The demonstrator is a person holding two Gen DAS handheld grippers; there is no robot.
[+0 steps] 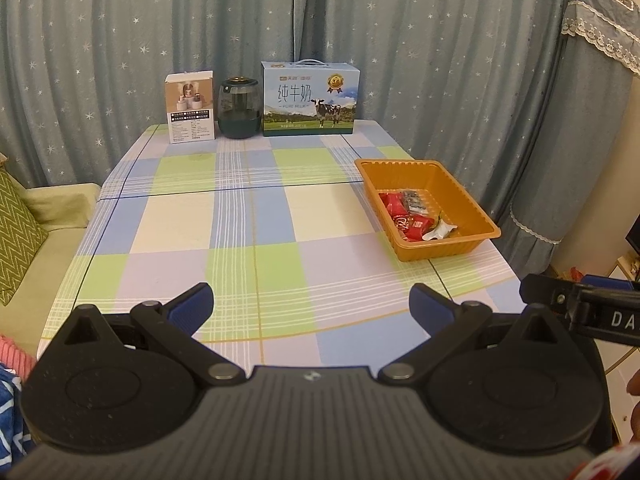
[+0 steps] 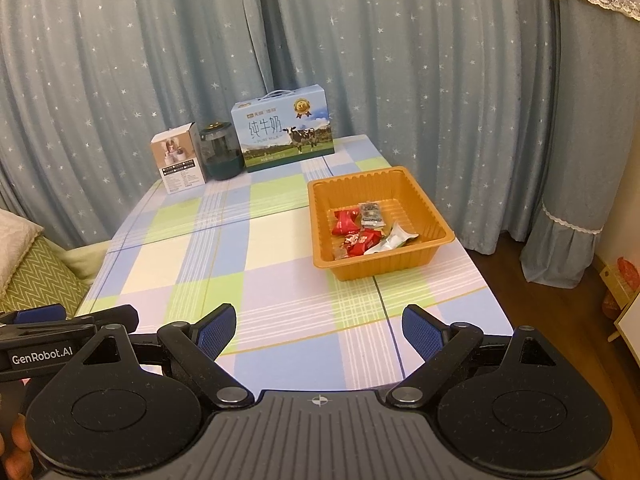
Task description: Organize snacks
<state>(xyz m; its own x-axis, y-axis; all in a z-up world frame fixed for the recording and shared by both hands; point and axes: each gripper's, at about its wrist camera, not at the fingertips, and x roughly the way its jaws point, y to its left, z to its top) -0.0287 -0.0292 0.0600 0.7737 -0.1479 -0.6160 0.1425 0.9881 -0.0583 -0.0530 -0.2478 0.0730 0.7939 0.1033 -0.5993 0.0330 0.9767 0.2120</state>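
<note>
A table under a checked blue, green and cream cloth (image 2: 192, 252) fills both views. At its far edge, twelve o'clock, stands a blue cardboard milk carton (image 2: 284, 136). An orange plastic tray (image 2: 432, 216) at one o'clock holds red, dark and white wrapped snacks (image 2: 362, 230). The left gripper (image 1: 311, 305) and right gripper (image 2: 319, 330) both hang spread wide and empty above the near edge.

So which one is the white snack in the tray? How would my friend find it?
Look at the checked table, on its right side where the orange tray sits. Inside it lies a little pile of wrapped snacks. The white snack is at the pile's right edge, the only pale wrapper, beside the red packets and a dark one.
</note>
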